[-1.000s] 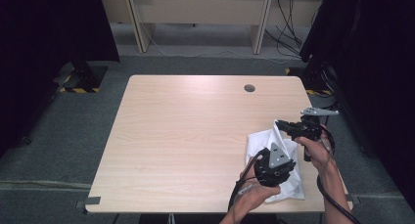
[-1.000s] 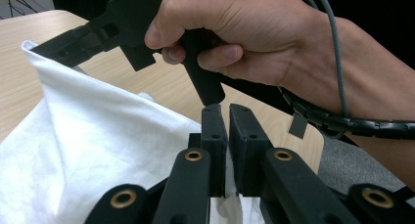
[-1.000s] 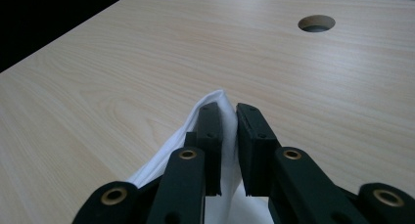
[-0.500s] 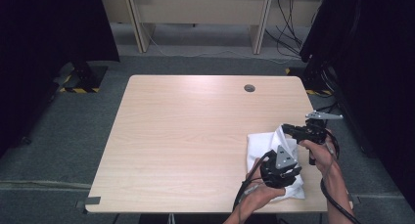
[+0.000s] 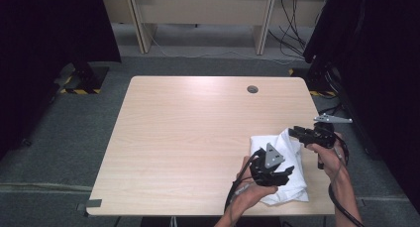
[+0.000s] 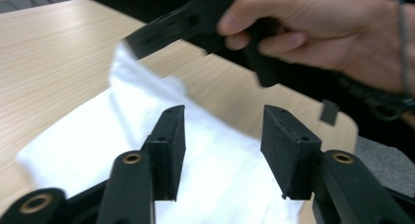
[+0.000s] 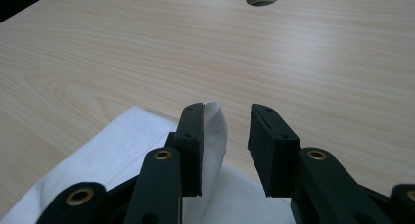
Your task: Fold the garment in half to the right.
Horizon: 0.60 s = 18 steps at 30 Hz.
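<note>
A white cloth (image 5: 292, 191) lies crumpled at the table's front right corner. My left gripper (image 5: 288, 173) hovers just over its middle. Its jaws have just been opening, and in the left gripper view the gripper (image 6: 222, 150) stands open above the cloth (image 6: 88, 136) with nothing between the pads. My right gripper (image 5: 293, 133) is at the cloth's far right corner. Its jaws (image 7: 225, 136) have also just been opening. A raised fold of the cloth (image 7: 215, 131) stands between them and leans on the left pad, clear of the right pad.
The light wooden table (image 5: 198, 128) has a round cable hole (image 5: 252, 89) near its far edge. The table's right edge runs close behind the right hand. Cables and dark curtains lie beyond the table on the grey floor.
The left gripper has sunk toward the cloth and its jaws have parted. The right gripper has drifted slightly right, and the raised part of the cloth stands lower.
</note>
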### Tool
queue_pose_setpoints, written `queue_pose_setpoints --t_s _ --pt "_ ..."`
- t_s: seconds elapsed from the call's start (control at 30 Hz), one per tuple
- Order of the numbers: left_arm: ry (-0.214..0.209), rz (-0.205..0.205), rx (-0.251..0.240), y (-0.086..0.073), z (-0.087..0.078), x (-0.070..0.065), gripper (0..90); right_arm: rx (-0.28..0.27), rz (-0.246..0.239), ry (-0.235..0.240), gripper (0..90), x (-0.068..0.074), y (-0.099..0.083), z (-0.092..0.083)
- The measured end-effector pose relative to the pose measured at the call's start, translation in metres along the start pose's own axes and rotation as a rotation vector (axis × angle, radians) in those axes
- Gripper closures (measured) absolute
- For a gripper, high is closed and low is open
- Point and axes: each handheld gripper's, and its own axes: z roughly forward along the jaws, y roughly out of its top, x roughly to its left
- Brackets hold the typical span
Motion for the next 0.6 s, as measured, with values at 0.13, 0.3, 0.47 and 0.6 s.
queue_pose_setpoints --t_s 0.13,0.3,0.47,0.6 --pt "0.017 -0.012 0.008 -0.006 -0.004 0.007 48.6 0.005 0.034 -0.009 66.8 -0.002 -0.004 -0.004" --pt "0.043 -0.028 0.023 -0.018 -0.009 0.015 47.0 0.009 0.040 0.004 55.7 0.001 -0.007 -0.005" --pt "0.065 -0.045 0.030 -0.024 -0.012 0.020 42.9 0.017 0.045 0.015 51.7 0.008 -0.013 -0.007" --pt "0.083 -0.067 0.027 -0.027 -0.017 0.026 41.2 0.026 0.030 0.002 48.6 0.015 -0.018 -0.008"
